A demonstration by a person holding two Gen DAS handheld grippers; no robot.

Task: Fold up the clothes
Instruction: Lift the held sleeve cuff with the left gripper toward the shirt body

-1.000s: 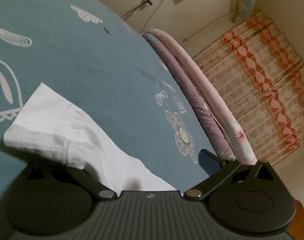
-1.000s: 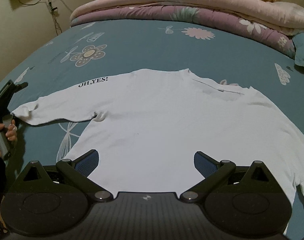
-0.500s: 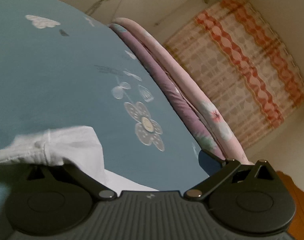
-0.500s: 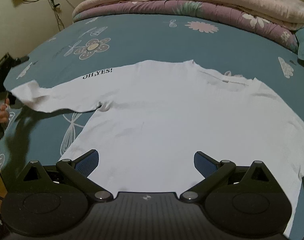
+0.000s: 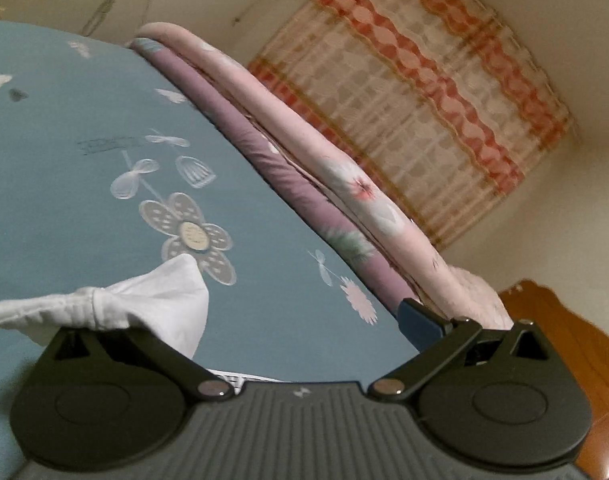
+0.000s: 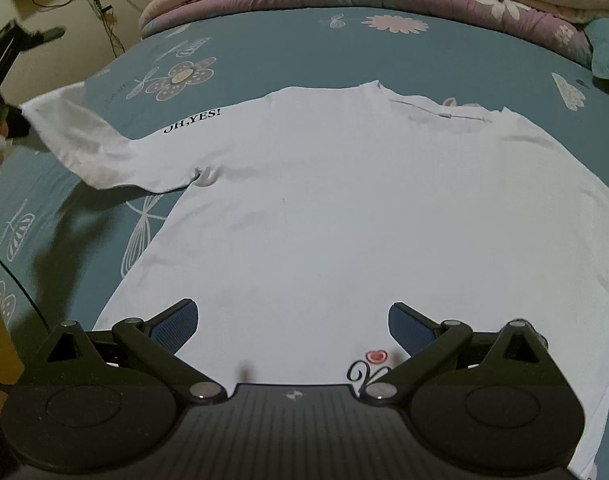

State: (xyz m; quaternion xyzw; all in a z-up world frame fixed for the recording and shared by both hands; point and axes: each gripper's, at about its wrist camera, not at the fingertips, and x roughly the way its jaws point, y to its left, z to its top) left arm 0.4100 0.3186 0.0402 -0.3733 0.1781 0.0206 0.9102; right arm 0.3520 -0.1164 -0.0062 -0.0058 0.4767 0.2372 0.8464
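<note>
The white shirt (image 6: 344, 216) lies flat mid-bed (image 6: 288, 52), unfolded; your left gripper (image 5: 240, 320), jaws seemingly spread, carries one sleeve (image 6: 92, 148) raised, your right gripper (image 6: 292, 320) hovers open, so every fold remains.

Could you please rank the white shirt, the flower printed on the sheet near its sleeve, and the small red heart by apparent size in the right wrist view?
1. white shirt
2. printed flower
3. red heart, smallest despite lying nearest the camera

White shirt (image 6: 344, 208), black lettering; teal floral bedsheet (image 6: 284, 48); pink-and-purple quilts (image 5: 304, 168).
</note>
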